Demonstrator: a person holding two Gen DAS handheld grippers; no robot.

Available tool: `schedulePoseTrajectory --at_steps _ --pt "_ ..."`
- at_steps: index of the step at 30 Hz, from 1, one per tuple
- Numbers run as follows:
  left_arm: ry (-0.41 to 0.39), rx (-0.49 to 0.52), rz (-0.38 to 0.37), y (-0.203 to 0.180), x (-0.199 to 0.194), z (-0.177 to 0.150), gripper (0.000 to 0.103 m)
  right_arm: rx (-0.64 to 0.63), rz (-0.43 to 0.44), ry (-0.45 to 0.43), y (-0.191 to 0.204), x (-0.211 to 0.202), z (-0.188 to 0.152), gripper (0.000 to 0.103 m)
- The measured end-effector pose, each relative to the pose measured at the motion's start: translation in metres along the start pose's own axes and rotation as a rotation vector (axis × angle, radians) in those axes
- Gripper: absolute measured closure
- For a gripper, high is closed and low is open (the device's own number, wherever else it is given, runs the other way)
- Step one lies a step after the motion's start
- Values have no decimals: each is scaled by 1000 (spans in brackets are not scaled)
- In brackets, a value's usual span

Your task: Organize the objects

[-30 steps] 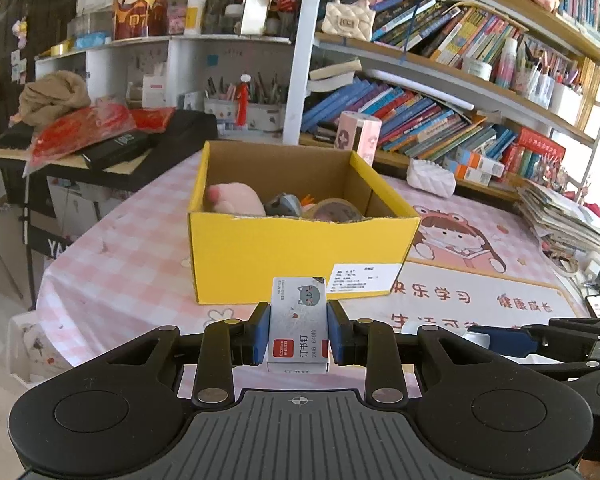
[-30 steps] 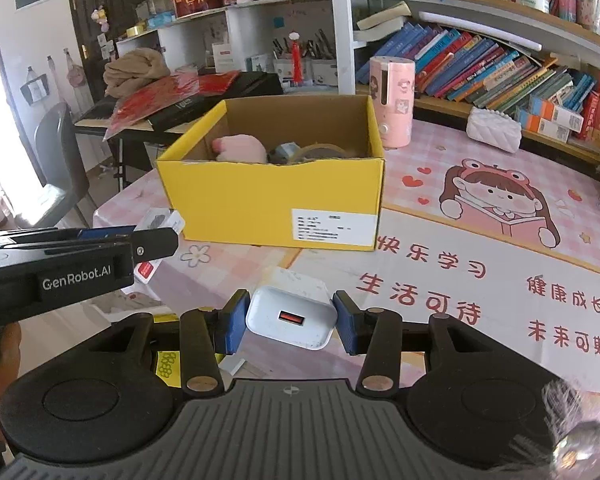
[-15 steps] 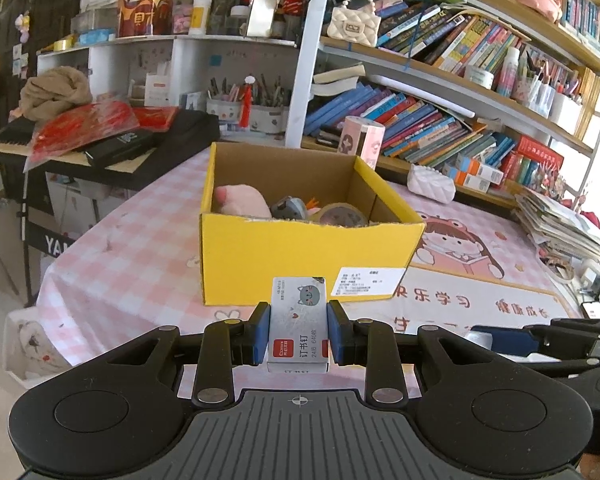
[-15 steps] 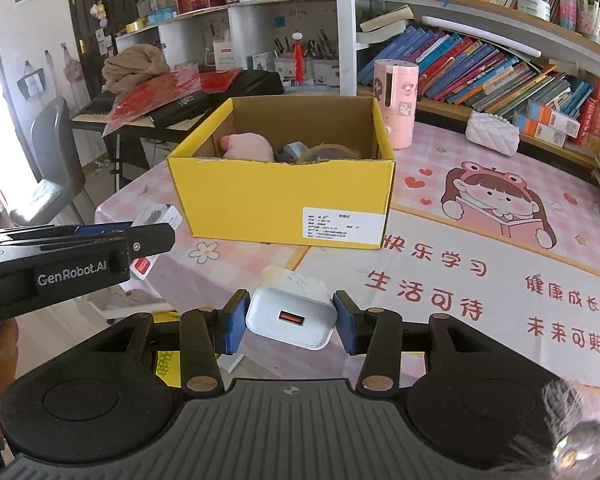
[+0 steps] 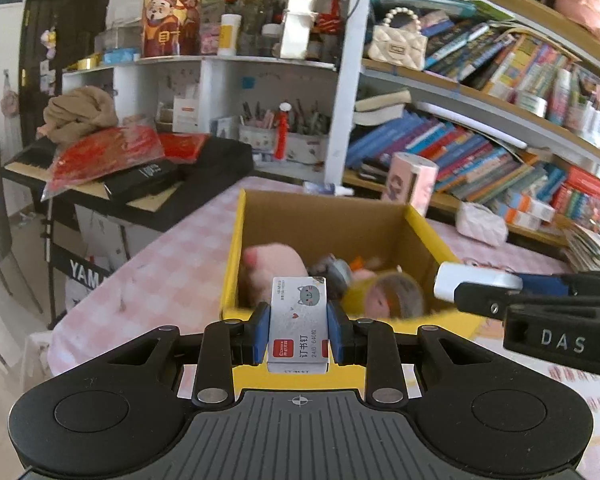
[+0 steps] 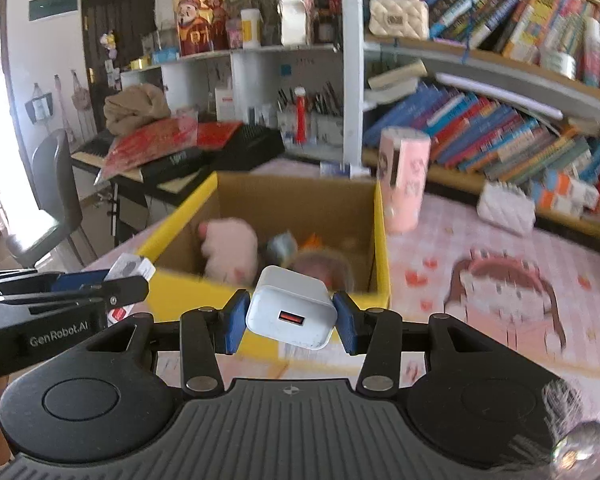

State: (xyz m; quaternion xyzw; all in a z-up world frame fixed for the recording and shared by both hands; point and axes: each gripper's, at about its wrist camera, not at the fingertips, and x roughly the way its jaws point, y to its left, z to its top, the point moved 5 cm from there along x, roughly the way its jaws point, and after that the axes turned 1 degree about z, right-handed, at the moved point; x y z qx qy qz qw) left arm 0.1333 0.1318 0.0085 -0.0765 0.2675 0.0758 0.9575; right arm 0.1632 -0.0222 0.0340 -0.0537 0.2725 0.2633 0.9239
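Observation:
My left gripper [image 5: 299, 336] is shut on a small grey staple box [image 5: 298, 322] with a cat drawing and a red label. It hovers over the near wall of the yellow cardboard box [image 5: 428, 236]. My right gripper [image 6: 290, 322] is shut on a white USB charger [image 6: 292, 308], also just above the yellow box [image 6: 381, 248] at its near rim. Inside lie a pink plush toy [image 6: 230, 250], a grey item and a tape roll [image 5: 396, 292]. Each gripper shows in the other's view: the right [image 5: 500, 292] and the left [image 6: 112, 284].
The box stands on a pink checked tablecloth [image 5: 156, 276] with a cartoon girl mat [image 6: 508, 284]. A pink cylinder [image 6: 404, 178] and a white quilted pouch [image 6: 506, 208] sit behind the box. Bookshelves [image 5: 500, 152] fill the back; a keyboard and chair [image 6: 48, 196] are at left.
Both grippers have moved forward and a little upward, from in front of the yellow box to just over its near edge. Each still holds its object.

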Motion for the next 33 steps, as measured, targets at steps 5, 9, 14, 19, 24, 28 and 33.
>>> schedulePoseTrajectory --at_steps 5,9,14,19,24,28,33 --pt "4 9 36 -8 33 13 75 -30 18 -31 -15 34 30 60" --pt "36 19 56 -16 61 17 75 -58 32 -44 -25 58 47 60" --pt "95 50 76 -29 91 14 75 -77 59 -22 -35 87 54 60" --pt "147 83 107 -37 115 9 75 -96 93 25 -42 114 51 60" --pt "195 112 134 -43 131 5 75 -119 122 67 -46 138 45 60" --pt "229 135 147 -49 142 0 75 -139 140 102 -49 154 40 60" --pt "237 148 166 -53 147 1 75 -159 161 128 -53 168 36 60"
